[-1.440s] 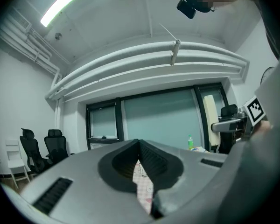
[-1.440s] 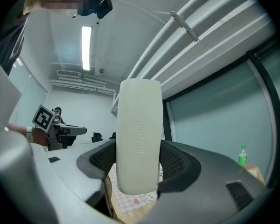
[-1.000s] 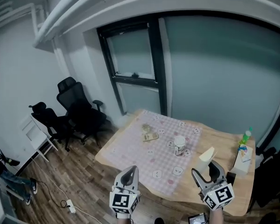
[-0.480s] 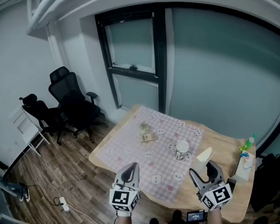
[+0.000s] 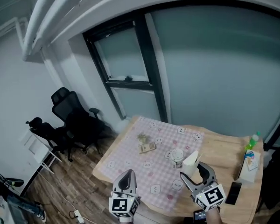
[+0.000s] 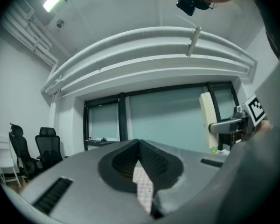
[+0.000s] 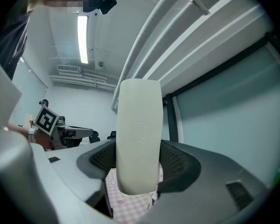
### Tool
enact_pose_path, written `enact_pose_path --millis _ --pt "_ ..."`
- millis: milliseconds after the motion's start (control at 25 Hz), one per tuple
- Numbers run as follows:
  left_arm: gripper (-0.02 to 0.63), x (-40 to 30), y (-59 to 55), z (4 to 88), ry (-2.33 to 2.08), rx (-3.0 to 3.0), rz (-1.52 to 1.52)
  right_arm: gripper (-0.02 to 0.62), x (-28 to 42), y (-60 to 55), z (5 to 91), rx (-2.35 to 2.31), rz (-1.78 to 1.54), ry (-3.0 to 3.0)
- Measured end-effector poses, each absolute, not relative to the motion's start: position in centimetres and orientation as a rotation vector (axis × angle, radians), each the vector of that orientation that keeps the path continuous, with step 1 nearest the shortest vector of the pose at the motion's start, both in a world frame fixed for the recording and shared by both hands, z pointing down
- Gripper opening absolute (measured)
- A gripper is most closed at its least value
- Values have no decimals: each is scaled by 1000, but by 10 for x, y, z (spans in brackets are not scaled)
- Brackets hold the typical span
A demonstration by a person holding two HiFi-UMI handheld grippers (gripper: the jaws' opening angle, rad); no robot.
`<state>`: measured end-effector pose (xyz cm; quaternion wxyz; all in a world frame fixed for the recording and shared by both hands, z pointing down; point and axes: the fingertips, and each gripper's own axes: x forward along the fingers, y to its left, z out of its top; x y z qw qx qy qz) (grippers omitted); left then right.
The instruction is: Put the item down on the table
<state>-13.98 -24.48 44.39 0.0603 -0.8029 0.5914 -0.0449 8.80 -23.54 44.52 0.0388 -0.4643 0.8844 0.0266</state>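
Observation:
My right gripper (image 5: 194, 173) is shut on a cream, oblong, remote-like item (image 5: 191, 160) that stands upright between its jaws, over the near edge of the wooden table (image 5: 219, 146). In the right gripper view the cream item (image 7: 137, 139) fills the middle, clamped by both jaws, with pink checked cloth below. My left gripper (image 5: 126, 177) hangs at the table's near left corner, jaws together with nothing in them. In the left gripper view its jaws (image 6: 139, 146) meet, and the cream item (image 6: 206, 120) shows at the right.
The pink checked cloth (image 5: 130, 157) bears a mug (image 5: 178, 157), a small calculator-like thing (image 5: 148, 147) and a sprig (image 5: 142, 137). A green bottle (image 5: 254, 139), a box (image 5: 249, 160) and a phone (image 5: 233, 192) sit at the right end. Black office chairs (image 5: 70, 111) stand left.
The head view has swung, so the table sits lower and more centred. My right gripper with the cream item has drifted left, nearer the mug. The left gripper stays shut.

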Motion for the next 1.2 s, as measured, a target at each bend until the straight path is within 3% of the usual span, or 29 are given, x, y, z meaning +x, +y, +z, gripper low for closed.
enact_pose_path --millis 760,1200 --pt "0 -164 -268 442 1789 -2439 -117 296 60 -285 485 -1472 40 2755" --pt "0 -188 -261 494 1848 -2511 -218 296 21 -340 637 -1595 -315 2968"
